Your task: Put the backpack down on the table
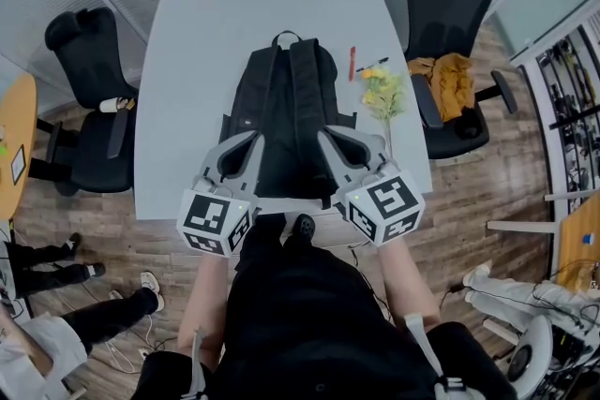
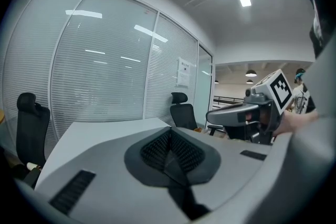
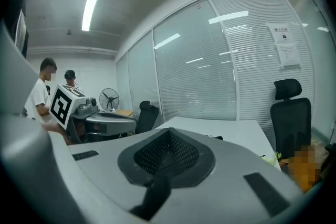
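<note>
The backpack (image 1: pixel 281 108) lies straps-up on the table (image 1: pixel 197 42), its top handle at the far side and its near end at the table's front edge, under both tools. The left hand-held gripper (image 2: pixel 169 135) is clenched on a black strap (image 2: pixel 181 198) that trails down from its closed jaws. The right hand-held gripper (image 3: pixel 168 136) pinches a strap (image 3: pixel 152 194) the same way.

The main risk, as I judge it, is pulling back while the straps are pinched, which would drag the bag off the front edge. Letting go with the near end overhanging could let it slide off. A sideways shift could knock the yellow-green sprig (image 1: pixel 382 94) or the red pen (image 1: pixel 352 63), both just beside the bag's right side.

No brand shows on the backpack. The sheets on the glass wall (image 3: pixel 286 42) carry print too small to read, and the cubes bear only square marker patterns
</note>
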Available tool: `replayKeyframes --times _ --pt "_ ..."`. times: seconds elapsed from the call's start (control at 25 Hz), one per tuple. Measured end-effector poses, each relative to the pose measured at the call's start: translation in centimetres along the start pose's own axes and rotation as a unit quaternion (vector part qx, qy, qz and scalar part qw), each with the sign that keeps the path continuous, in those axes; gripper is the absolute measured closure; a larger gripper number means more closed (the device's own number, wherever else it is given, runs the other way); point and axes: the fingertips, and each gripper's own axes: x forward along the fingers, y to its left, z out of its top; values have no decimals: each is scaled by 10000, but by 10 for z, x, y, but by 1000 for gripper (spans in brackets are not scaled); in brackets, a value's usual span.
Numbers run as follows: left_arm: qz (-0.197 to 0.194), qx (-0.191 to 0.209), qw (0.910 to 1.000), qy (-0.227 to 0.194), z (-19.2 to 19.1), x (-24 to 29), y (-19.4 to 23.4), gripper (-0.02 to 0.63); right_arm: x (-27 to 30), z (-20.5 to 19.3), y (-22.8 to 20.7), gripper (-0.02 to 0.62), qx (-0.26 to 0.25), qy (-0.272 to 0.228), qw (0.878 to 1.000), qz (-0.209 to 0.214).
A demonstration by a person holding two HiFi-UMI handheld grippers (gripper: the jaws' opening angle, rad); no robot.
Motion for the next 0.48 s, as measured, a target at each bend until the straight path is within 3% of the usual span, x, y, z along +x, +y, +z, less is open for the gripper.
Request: replayKeyframes --times 0.48 --pt "-104 93 9998 104 -2 6 -7 609 -1 2 -2 583 -62 17 10000 -3"
